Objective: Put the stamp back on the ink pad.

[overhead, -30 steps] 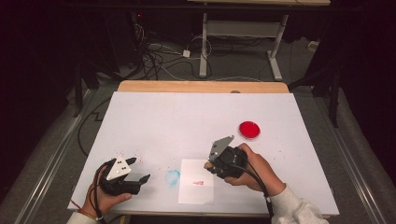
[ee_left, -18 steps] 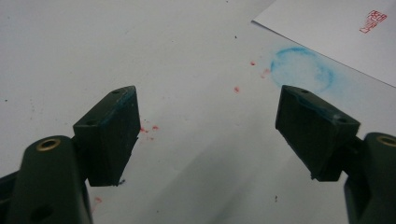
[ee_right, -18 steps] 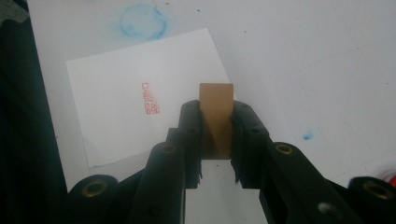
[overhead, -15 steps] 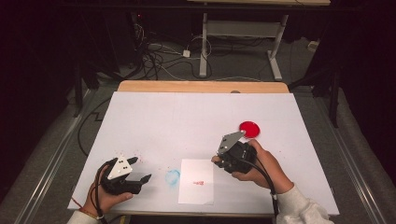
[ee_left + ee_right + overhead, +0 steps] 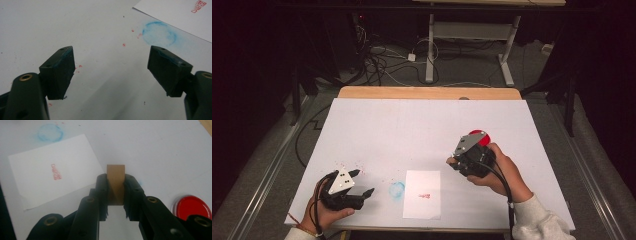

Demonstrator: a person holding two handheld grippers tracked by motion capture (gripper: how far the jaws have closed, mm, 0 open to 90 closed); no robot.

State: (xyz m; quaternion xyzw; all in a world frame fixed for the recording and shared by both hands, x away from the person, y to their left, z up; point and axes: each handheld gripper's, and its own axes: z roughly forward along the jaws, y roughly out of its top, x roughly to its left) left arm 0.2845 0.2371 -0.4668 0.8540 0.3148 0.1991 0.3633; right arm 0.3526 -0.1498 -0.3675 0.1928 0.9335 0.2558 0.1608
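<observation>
White table [image 5: 412, 130], dark room with cables behind. Our right gripper [image 5: 116, 192] is clamped on a brown stamp [image 5: 115, 180], held near the red ink pad [image 5: 192, 207]; the paper [image 5: 422, 194] already carries a red mark [image 5: 56, 172]. We judge the stamping done, or a re-ink coming: next move calls for bringing the stamp over the pad. Our left gripper [image 5: 112, 67] rests wide apart, holding nothing, just beside a blue ring stain [image 5: 159, 33]. Right gripper view shows the stamp; in the high view the hand [image 5: 504, 172] hides it.
</observation>
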